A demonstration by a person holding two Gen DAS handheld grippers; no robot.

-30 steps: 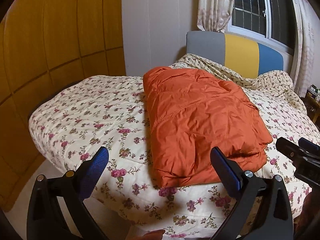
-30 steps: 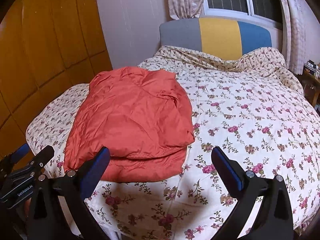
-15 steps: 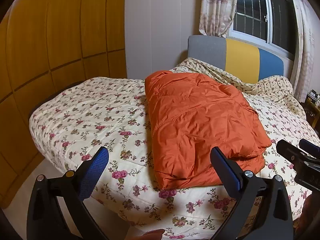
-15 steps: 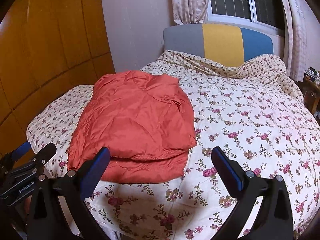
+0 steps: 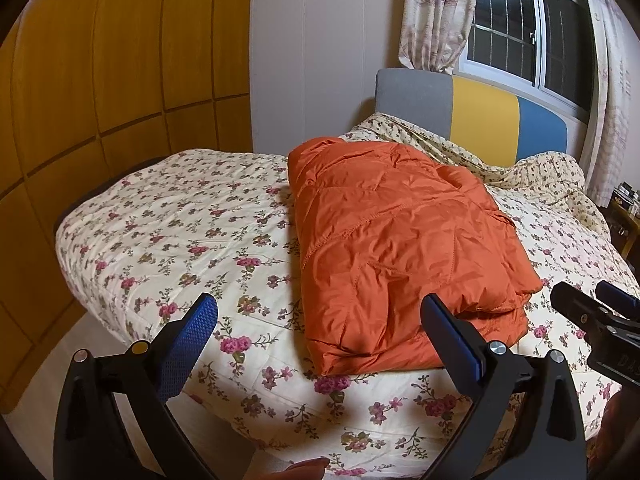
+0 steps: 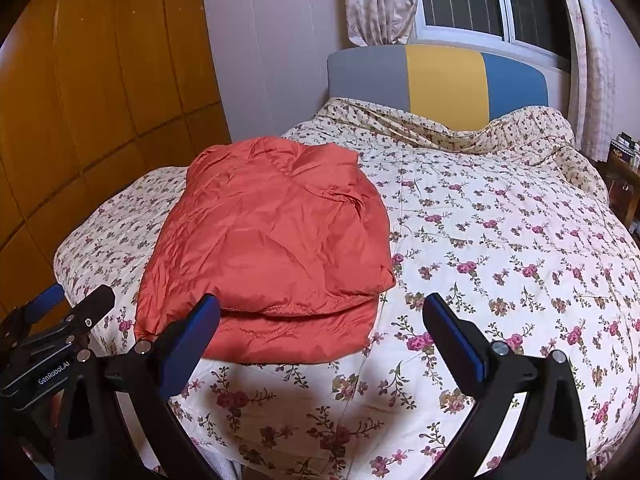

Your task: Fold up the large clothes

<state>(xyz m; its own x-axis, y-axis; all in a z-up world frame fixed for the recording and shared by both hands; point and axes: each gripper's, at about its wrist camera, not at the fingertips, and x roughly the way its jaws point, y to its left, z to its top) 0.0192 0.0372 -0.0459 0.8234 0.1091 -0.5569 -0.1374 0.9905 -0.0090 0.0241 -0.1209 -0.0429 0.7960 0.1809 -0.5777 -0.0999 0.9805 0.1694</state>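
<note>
Plainly, the left gripper (image 5: pixel 319 319) was held with its blue-padded fingers (image 5: pixel 191 338) spread wide and nothing between them, and the right gripper (image 6: pixel 321 319) was likewise held with fingers well apart and empty. Both were poised off the foot of the bed (image 6: pixel 520 248), clear of the cloth. Just beyond the fingertips, the orange padded garment (image 5: pixel 400 248) was seen lying folded into a thick stack on the floral bedspread (image 5: pixel 168 240), its near edge close to the foot edge and its long axis running away toward the striped headboard (image 6: pixel 440 76). From the left gripper it lay straight ahead and slightly right; from the right gripper it lay ahead and to the left, its near right corner (image 6: pixel 368 340) falling between the fingers. The left gripper was judged the nearer to the stack's centre line. Any further fold would be judged to run across that long axis, with near corners taken first.
</note>
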